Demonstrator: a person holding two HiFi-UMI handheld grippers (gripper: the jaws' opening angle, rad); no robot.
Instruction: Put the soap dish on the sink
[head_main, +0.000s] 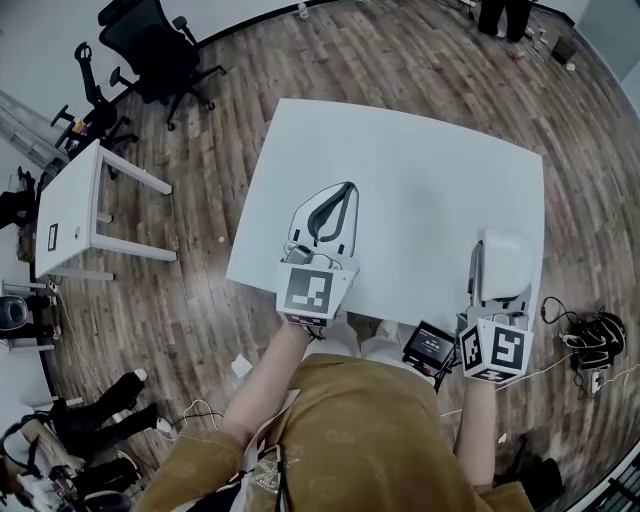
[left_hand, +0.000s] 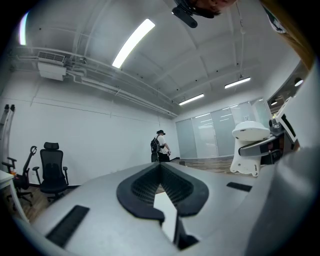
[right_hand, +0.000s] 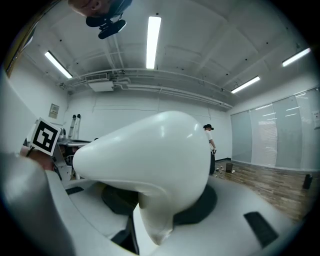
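Evidently the right tool (head_main: 497, 300) is clamped on the white soap dish (head_main: 505, 255), holding it level above the table's (head_main: 420, 160) 4 o'clock edge for carrying; no sink shows. At 7 o'clock the left tool (head_main: 348, 190) has its tips together and is empty, likely spare.

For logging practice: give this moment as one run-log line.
left gripper: shut, empty | right gripper: holds soap dish | sink: unseen

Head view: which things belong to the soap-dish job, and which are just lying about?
Job: white soap dish, clamped in the right gripper; left gripper, nothing in it. No sink in view.
Lying about: white table, office chair, side desk, floor cables, a person far off.
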